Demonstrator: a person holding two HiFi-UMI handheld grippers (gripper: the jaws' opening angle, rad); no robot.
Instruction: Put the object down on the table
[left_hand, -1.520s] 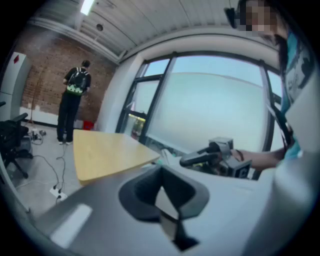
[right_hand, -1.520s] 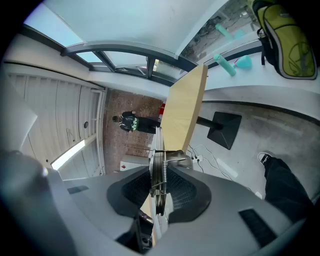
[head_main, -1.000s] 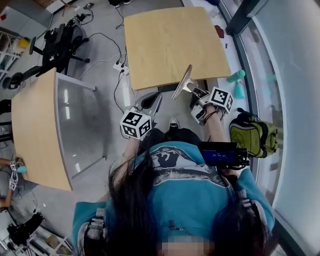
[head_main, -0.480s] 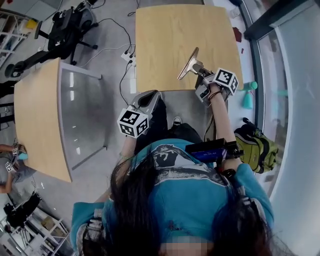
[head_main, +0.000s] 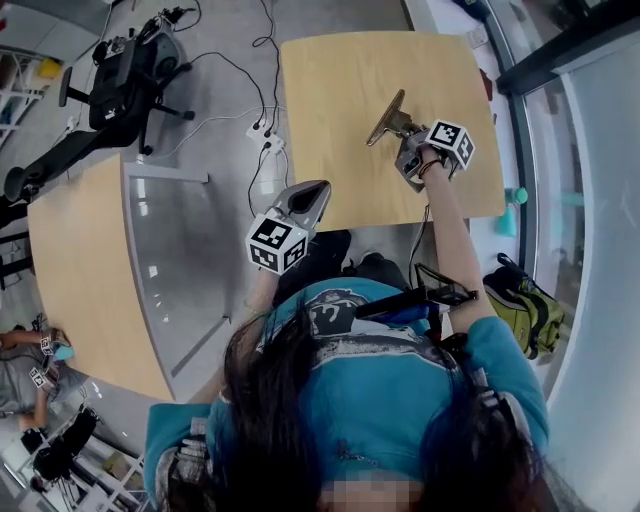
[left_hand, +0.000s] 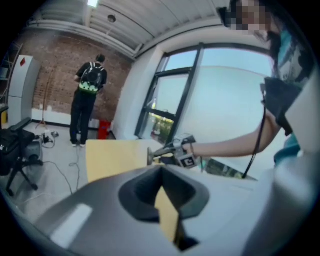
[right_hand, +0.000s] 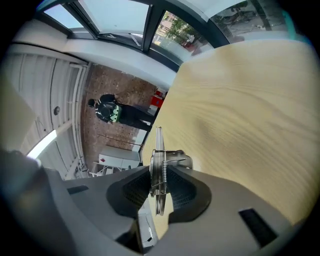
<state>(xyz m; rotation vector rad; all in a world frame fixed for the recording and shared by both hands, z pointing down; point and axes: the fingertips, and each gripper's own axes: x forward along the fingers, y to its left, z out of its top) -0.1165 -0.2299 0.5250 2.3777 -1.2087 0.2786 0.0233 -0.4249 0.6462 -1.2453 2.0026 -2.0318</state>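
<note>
1. The left gripper hangs over the near left corner of the table. Its jaws are together at the tips, with nothing between them.
2. The right gripper is over the right half of the table, inside the near and right edges. Its jaws are clamped on the tool.
3. The tool is a thin metal piece with a coil spring. It stands on edge between the pads and points away from the person toward the table's middle. Whether it touches the wood cannot be told.
4. Bare wood shows on every side of the tool. The widest stretch runs to the left and far edges.
5. Open floor lies left of the table, crossed by cables. A second table stands well apart beyond it.
6. A backpack lies on the floor near the table's near right corner.
7. The window wall runs just beside the right edge.
8. A chair stands far left, well apart.
</note>
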